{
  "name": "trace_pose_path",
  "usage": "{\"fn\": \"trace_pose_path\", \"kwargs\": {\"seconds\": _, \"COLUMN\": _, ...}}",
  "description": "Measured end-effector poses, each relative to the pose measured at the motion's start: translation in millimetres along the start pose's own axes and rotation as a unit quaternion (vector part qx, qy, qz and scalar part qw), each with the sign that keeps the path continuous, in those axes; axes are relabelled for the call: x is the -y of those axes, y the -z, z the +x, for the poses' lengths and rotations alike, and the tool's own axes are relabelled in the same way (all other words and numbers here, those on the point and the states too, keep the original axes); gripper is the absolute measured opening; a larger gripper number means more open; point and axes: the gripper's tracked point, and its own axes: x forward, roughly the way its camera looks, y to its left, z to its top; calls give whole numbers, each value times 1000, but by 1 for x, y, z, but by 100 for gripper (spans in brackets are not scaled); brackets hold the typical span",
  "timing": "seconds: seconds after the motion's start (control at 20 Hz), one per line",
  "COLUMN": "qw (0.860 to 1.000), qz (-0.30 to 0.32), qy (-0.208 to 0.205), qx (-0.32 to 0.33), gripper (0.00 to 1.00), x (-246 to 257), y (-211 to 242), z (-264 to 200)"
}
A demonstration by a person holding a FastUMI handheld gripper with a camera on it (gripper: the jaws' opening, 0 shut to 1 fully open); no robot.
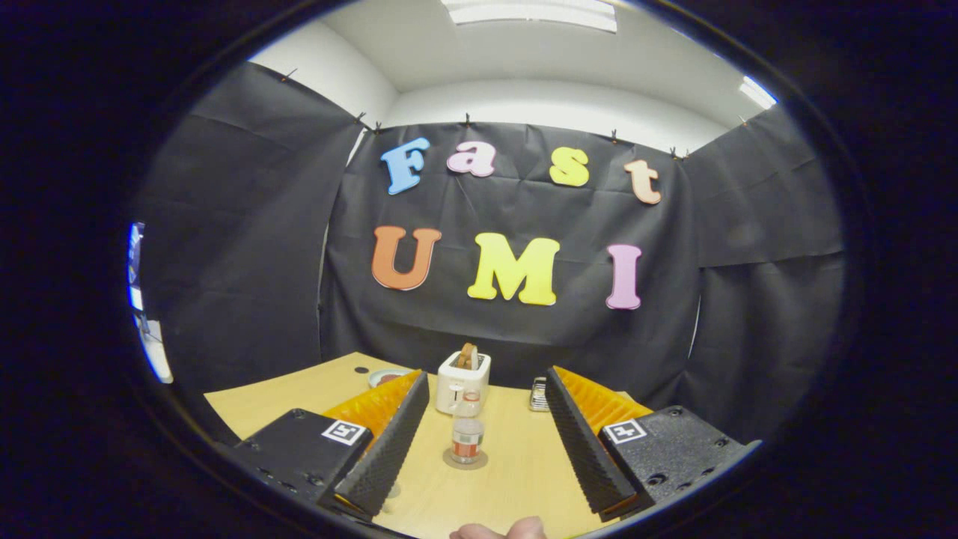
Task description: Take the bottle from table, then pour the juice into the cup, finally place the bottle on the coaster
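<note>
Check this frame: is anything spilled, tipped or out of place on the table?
Nothing stands out. The small clear bottle with orange juice stands upright on the round coaster, ahead of the open hand-held gripper. The white toaster behind it is upright, and the light wooden table looks dry.

bottle (467, 438) on coaster (465, 460), toaster (463, 383) behind

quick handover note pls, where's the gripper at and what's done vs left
Gripper: open, holding nothing, fingers spread wide over the table.
Bottle: upright just ahead between the fingers, standing on the coaster.
Toaster: beyond the bottle, near the wall.
Cup: I can't pick it out with certainty, so I can't tell whether the juice was poured.
Done or left: the bottle already sits on the coaster; check the cup before calling it finished.
</note>
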Motion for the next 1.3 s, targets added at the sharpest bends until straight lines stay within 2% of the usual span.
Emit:
{"fn": "trace_pose_path", "kwargs": {"seconds": 0.6, "qw": 999, "qz": -11, "qy": 34, "qx": 7, "gripper": 99, "x": 26, "y": -22, "z": -60}}
{"fn": "trace_pose_path", "kwargs": {"seconds": 0.85, "qw": 999, "qz": -1, "qy": 51, "qx": 13, "gripper": 100, "x": 43, "y": -25, "z": -71}}
{"fn": "trace_pose_path", "kwargs": {"seconds": 1.3, "qw": 998, "qz": 21, "qy": 50, "qx": 9, "gripper": 100, "x": 48, "y": -22, "z": -71}}
